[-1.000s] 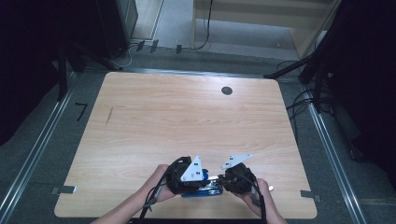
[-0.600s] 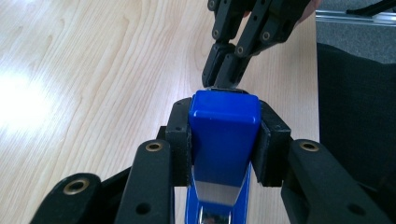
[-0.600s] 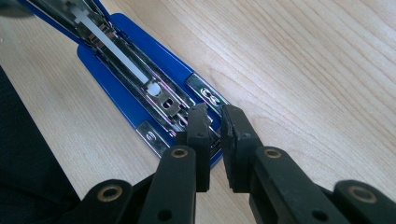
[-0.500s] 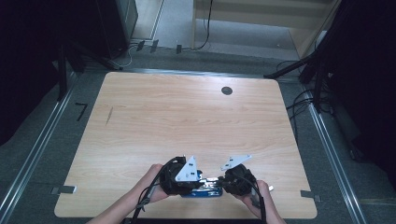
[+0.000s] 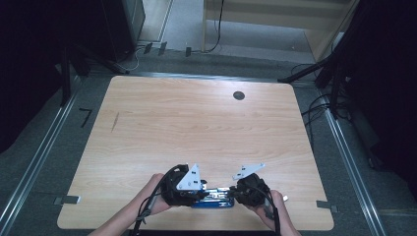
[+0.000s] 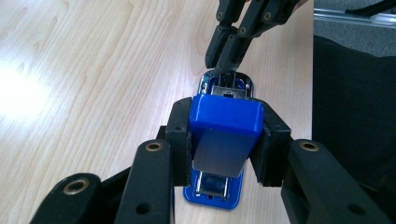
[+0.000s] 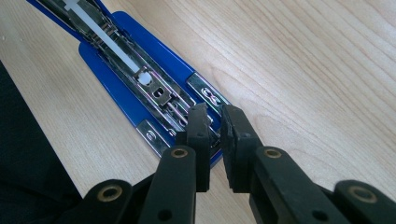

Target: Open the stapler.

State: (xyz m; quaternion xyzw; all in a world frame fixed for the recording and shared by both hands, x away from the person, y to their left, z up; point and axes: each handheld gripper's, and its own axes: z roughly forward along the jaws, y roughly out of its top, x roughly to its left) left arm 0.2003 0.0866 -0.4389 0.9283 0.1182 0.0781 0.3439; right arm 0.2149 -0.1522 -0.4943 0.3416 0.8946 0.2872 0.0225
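— Between the earlier high views and now, what differs?

— Little: the left gripper [image 5: 199,194] sits slightly nearer the table's near edge than a second ago, while the right gripper [image 5: 235,194] holds the same spot. The blue stapler [image 5: 214,199] lies where it lay.

— Where is that on the table [image 5: 196,123]?

— At about six o'clock on the wooden top, close to the near edge, between the two hands. The left hand [image 5: 155,196] comes in at seven o'clock, the right hand [image 5: 273,204] at five o'clock.

— What does the left gripper have?

— In the left gripper view its jaws are partly closed and clamp the stapler's blue top cover [image 6: 225,121] from both sides, pads pressed against it. The cover is swung up off the metal staple channel [image 6: 226,91], which lies open below on the blue base.

— And the right one?

— Its jaws are nearly together, only a narrow slit between the fingertips [image 7: 198,123]. In the right gripper view they stand at the front end of the staple channel [image 7: 140,77], at the metal there; whether they pinch a part I cannot tell. From the left gripper view the same tips come down at twelve o'clock onto that end.
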